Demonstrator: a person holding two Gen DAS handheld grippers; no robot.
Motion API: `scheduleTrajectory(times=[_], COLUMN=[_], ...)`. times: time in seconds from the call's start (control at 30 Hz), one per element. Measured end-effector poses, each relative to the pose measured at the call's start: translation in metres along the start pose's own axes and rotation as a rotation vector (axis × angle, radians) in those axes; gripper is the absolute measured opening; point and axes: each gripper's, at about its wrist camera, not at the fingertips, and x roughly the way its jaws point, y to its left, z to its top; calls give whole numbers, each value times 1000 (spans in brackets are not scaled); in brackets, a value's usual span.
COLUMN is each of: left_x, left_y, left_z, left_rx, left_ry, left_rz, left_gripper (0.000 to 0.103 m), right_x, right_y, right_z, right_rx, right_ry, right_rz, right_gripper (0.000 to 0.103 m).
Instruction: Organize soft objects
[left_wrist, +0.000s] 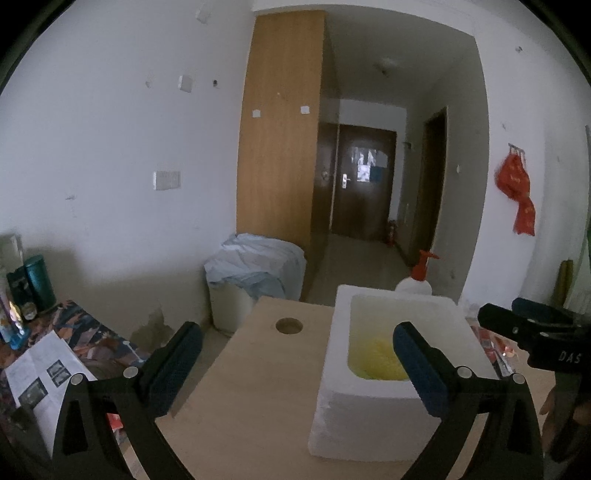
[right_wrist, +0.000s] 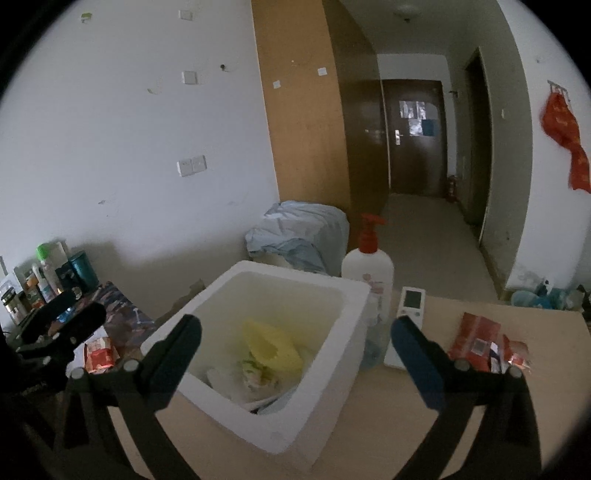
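A white foam box (left_wrist: 376, 406) stands on the wooden table (left_wrist: 251, 387). It also shows in the right wrist view (right_wrist: 325, 387). Inside lie a yellow soft item (right_wrist: 273, 347) and pale crumpled soft items (right_wrist: 236, 380); the yellow one shows in the left wrist view (left_wrist: 376, 358) too. My left gripper (left_wrist: 297, 345) is open and empty, held above the table just left of the box. My right gripper (right_wrist: 295, 341) is open and empty, held above the box's near side. Each gripper shows in the other's view: right (left_wrist: 524, 325), left (right_wrist: 62, 325).
A white pump bottle with a red top (right_wrist: 367, 266) stands behind the box. A white remote (right_wrist: 406, 321) and red packets (right_wrist: 480, 343) lie to its right. A red packet (right_wrist: 99, 354) lies at the left. A side table with bottles (right_wrist: 44, 284) and a covered bin (left_wrist: 255, 273) stand beyond.
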Motion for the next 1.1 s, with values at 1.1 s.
scheduleTrajectory(times=[1.1], left_x=[-121], left_y=[-25], left_z=[-27], left_rx=[11], left_ry=[-203], left_rz=[-104], left_gripper=[103], right_x=[-113], right_y=[26], right_z=[-39], right_rx=[-46], right_ry=[-164], right_rz=[-20], right_gripper=[103])
